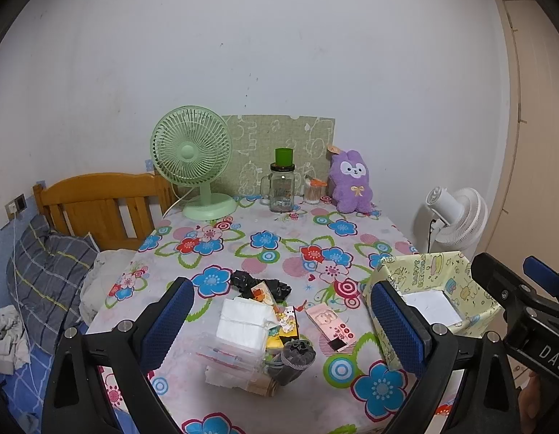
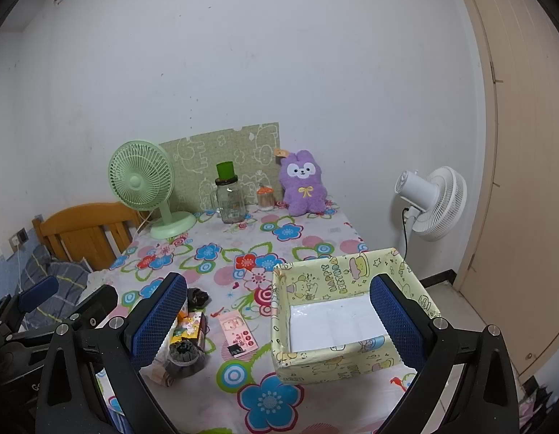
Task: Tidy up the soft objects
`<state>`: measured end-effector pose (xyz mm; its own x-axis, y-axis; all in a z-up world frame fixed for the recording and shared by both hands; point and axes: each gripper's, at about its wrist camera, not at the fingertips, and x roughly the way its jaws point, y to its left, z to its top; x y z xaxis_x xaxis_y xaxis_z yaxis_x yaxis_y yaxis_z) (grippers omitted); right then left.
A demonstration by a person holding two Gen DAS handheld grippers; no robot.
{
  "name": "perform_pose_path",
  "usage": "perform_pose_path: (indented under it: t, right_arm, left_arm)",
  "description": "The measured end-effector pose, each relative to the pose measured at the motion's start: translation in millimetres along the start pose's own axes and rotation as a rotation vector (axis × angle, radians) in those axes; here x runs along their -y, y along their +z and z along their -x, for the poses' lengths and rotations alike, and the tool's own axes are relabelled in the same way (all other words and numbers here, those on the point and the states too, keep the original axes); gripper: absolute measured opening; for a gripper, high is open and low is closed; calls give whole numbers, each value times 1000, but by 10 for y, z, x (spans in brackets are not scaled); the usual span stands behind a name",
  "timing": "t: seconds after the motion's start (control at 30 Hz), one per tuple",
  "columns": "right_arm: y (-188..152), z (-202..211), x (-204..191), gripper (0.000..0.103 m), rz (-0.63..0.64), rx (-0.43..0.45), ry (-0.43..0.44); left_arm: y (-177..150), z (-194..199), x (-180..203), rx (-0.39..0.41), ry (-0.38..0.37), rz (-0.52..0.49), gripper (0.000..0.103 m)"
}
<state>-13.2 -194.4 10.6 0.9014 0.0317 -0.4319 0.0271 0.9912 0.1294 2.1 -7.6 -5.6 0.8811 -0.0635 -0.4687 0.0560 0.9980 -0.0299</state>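
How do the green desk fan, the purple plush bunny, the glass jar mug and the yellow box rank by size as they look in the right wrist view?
1. yellow box, though it sits nearest the camera, which inflates it
2. green desk fan
3. purple plush bunny
4. glass jar mug, green cup on top included

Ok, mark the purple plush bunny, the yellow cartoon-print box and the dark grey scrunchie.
purple plush bunny (image 1: 351, 184), left wrist view, belly.
yellow cartoon-print box (image 2: 326, 276), right wrist view, far inner wall.
dark grey scrunchie (image 1: 297, 356), left wrist view, top folds.
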Motion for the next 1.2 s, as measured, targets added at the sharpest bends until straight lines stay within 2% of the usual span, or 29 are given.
perform_pose_path:
  t: [1.2]
  right_arm:
    - [8, 2, 27, 102, 6, 1, 1]
  left_arm:
    - [-6, -25, 77, 4, -15, -22, 98]
